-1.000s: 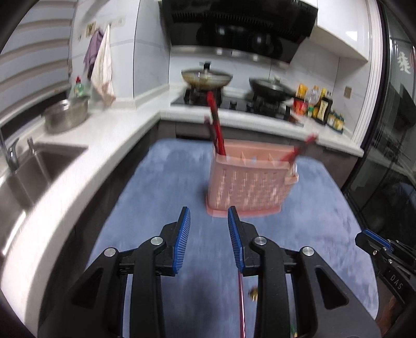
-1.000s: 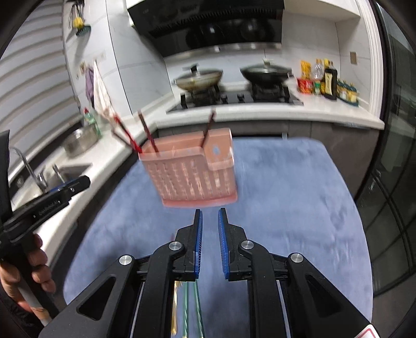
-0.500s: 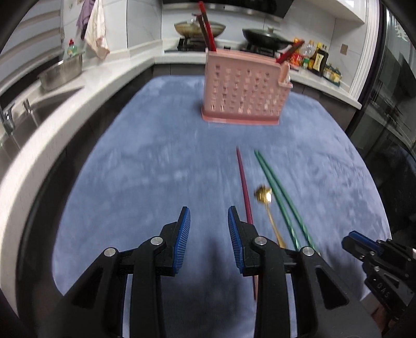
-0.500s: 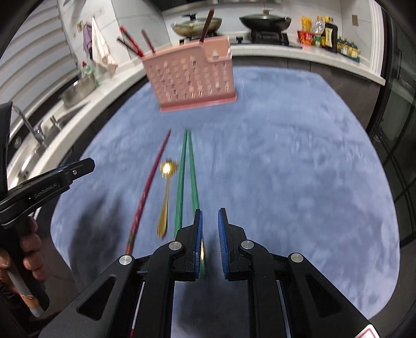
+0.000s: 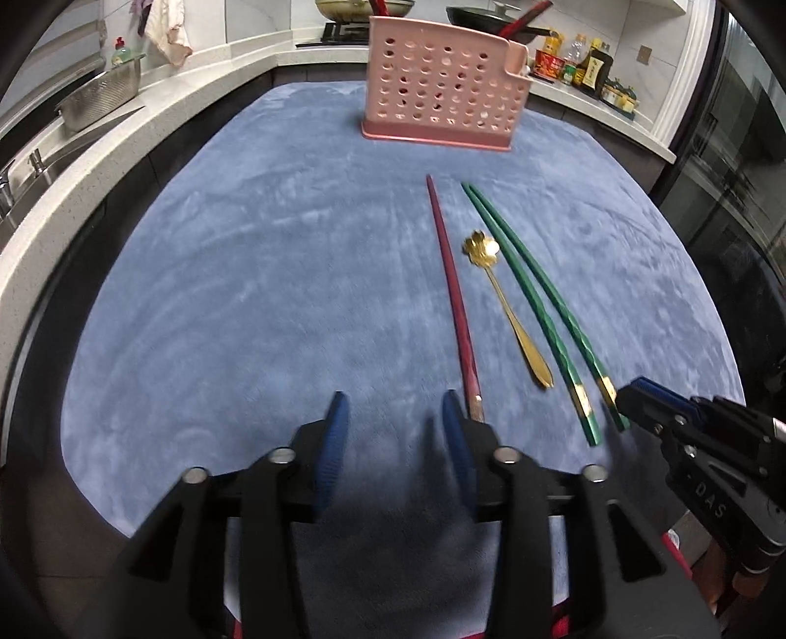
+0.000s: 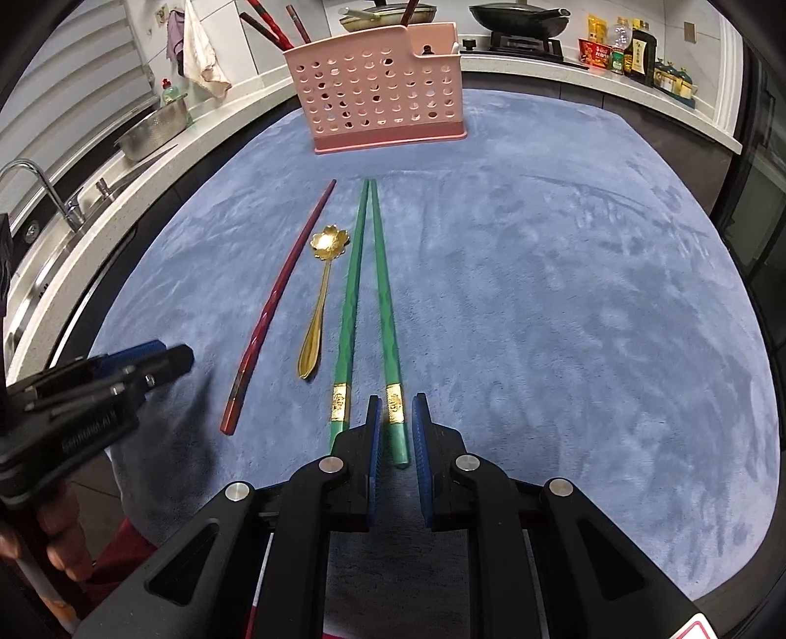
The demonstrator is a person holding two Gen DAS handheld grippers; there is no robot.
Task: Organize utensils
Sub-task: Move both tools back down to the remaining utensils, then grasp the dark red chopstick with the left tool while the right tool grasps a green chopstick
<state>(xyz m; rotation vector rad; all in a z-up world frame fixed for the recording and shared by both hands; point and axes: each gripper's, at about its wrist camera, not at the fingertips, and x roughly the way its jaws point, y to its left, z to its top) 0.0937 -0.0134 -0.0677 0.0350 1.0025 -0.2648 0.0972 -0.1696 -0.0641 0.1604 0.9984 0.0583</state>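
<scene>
A pink perforated utensil holder (image 5: pixel 444 83) (image 6: pixel 383 83) stands at the far side of the blue mat, with red chopsticks in it. On the mat lie a red chopstick (image 5: pixel 454 295) (image 6: pixel 280 300), a gold flower spoon (image 5: pixel 506 304) (image 6: pixel 322 295) and two green chopsticks (image 5: pixel 535 304) (image 6: pixel 368 304). My left gripper (image 5: pixel 393 408) is open and empty, its right finger beside the red chopstick's near end. My right gripper (image 6: pixel 395 413) is open, low over the mat, with the right green chopstick's near end between its fingers.
A white counter with a sink (image 6: pixel 44 196) and a steel bowl (image 5: pixel 98 98) runs along the left. A stove with pans (image 6: pixel 516 19) and bottles (image 5: pixel 584 59) is behind the holder. Dark glass doors are on the right.
Both grippers tilted down and dropped towards the mat's near end. The left gripper opened wider. The right gripper opened slightly around the green chopstick's end.
</scene>
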